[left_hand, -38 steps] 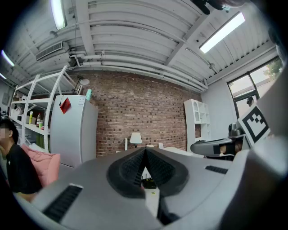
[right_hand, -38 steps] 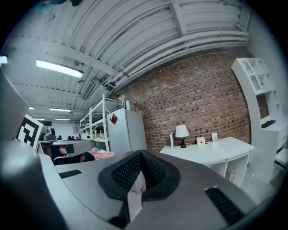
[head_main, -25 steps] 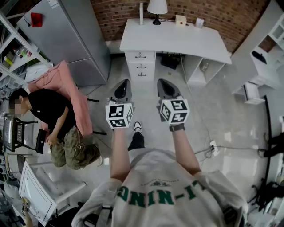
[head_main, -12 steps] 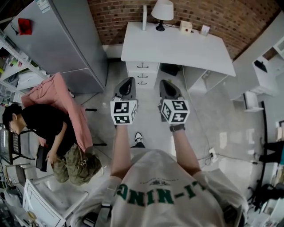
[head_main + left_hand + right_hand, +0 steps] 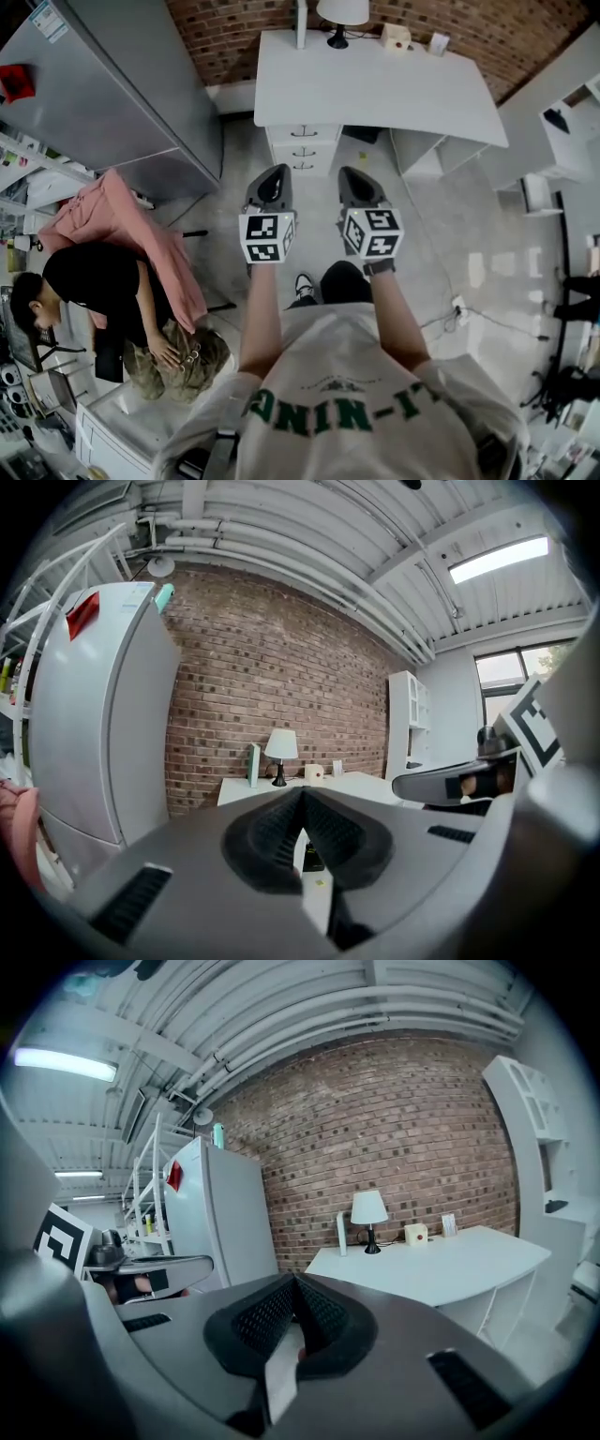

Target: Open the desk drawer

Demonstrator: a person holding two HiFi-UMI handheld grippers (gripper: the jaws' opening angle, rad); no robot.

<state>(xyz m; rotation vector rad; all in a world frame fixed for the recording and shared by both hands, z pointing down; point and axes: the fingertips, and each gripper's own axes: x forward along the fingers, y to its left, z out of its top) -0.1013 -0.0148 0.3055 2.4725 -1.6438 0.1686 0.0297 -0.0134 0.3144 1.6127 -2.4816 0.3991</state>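
- Our left gripper (image 5: 273, 174) is clenched on nothing: in the left gripper view its ribbed black pads meet at the tip.
- Our right gripper (image 5: 355, 176) is likewise closed and empty, its pads pressed together in the right gripper view. It is held level with the left one, a gap between them.
- Both grippers point towards the desk, and each carries its marker cube just ahead of our wrist.
- A tall grey fridge (image 5: 112, 94) fills the upper left and stands beside the desk's left end.
- The white desk (image 5: 375, 89) stands against the brick wall (image 5: 234, 28), straight ahead of us.
- White shelving (image 5: 562, 131) runs along the right side.
- A person (image 5: 103, 291) sits bent forward at our left, next to a pink garment (image 5: 127, 220) draped over a chair, off the line between us and the desk.
- The drawer stack (image 5: 303, 148) sits under the left end of the desk. It has three white fronts with dark handles, all flush and shut. The top drawer (image 5: 304, 133) is right under the desktop.
- Pale floor (image 5: 441, 216) lies between the gripper tips and the drawer fronts, and neither gripper touches a handle.
- A dark box (image 5: 361, 134) rests under the desk, just right of the drawers.
- A white-shaded lamp (image 5: 340, 14) stands at the back of the desktop.
- Beside the lamp is a small cream box (image 5: 397, 37).
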